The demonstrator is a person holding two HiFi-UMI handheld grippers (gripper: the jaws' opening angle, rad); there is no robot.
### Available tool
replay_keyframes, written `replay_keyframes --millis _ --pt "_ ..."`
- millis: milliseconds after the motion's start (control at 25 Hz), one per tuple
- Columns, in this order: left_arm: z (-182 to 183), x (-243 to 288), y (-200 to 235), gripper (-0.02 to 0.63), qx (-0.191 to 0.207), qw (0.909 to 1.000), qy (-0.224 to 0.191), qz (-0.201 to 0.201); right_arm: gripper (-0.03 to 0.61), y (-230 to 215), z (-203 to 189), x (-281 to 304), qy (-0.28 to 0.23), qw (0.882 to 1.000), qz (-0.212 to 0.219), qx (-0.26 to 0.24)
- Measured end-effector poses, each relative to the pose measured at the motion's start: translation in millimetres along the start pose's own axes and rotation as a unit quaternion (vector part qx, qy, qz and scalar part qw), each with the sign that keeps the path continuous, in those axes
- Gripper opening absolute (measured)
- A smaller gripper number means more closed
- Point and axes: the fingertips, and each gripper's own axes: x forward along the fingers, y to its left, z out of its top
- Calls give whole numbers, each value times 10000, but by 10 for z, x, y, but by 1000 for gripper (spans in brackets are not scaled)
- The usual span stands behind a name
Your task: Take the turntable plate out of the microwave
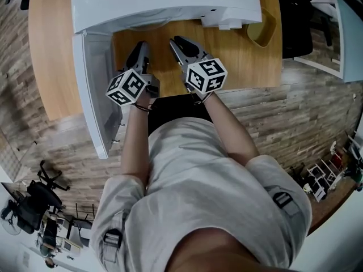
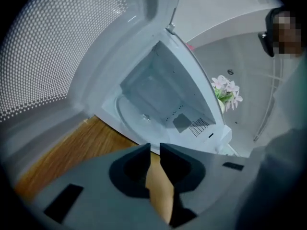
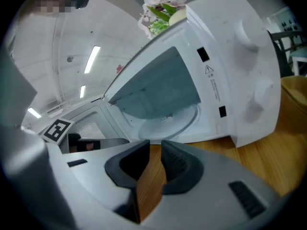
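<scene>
Ahead, turntable plate [image 2: 136,118] lies beyond left tool [image 2: 154,147].

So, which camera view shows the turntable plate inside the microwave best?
The right gripper view: the turntable plate lies on the cavity floor, most of its round rim visible. The left gripper view shows it too, but fainter. The head view sees only the microwave from above; the plate is hidden.
</scene>
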Motion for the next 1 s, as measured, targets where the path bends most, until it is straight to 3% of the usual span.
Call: replay_keyframes --millis 280,600,800,1000 --pt "-27 150 194 114 -551 9984 -24 79 87 -154 -19 282 -37 9955 48 942" --pt "-33 399 273 171 -1212 9926 40 -76 129 -319 -92 520 -11 9764 -42 2161" --pt "18 490 316 198 -1573 9874 18 -164 130 -385 -61 619 -14 9684 -34 2493" --pt "38 541 322 202 -1665 9858 12 -219 140 -377 -104 688 27 9602 15 2792"
